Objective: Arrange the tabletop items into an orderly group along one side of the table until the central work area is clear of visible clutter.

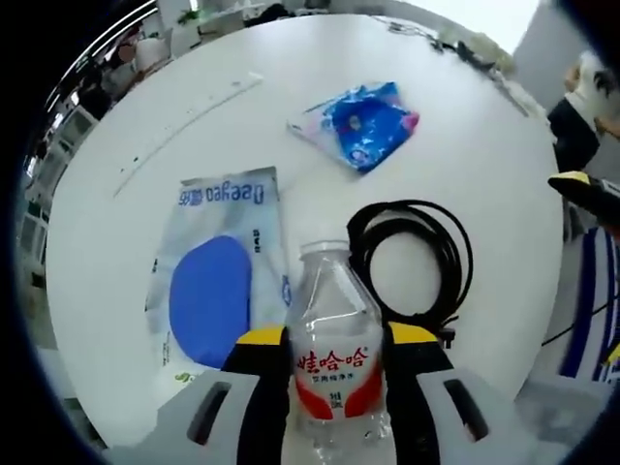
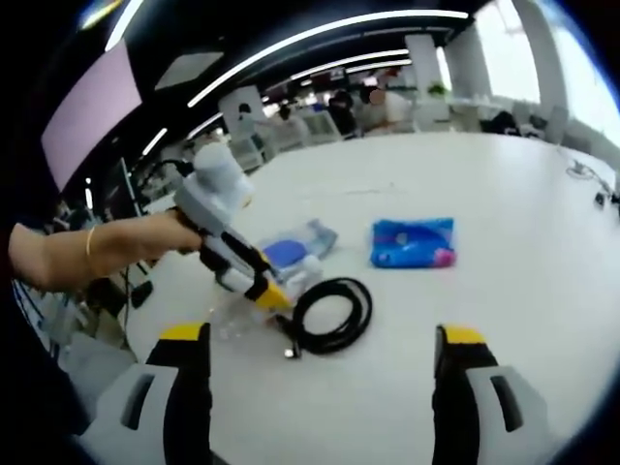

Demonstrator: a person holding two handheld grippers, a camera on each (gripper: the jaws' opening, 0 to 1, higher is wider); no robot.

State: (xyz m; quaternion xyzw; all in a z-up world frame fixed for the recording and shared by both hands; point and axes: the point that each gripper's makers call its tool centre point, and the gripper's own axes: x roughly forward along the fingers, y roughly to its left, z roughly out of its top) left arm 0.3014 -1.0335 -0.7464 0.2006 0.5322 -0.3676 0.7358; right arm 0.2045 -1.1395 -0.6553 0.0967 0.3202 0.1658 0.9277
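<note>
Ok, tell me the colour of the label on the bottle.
Red and white with red characters, on the clear bottle; clearest in the left gripper view.

Probably office: ceiling strip lights (image 2: 320,34), desks (image 2: 455,107)

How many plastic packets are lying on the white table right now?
2: a small bright blue packet farther out, and a larger clear packet with a blue oval left of the gripped water bottle. More may be hidden.

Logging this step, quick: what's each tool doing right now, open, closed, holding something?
Left tool: closed on the clear water bottle.
Right tool: open, holding nothing, above the white table.
</note>
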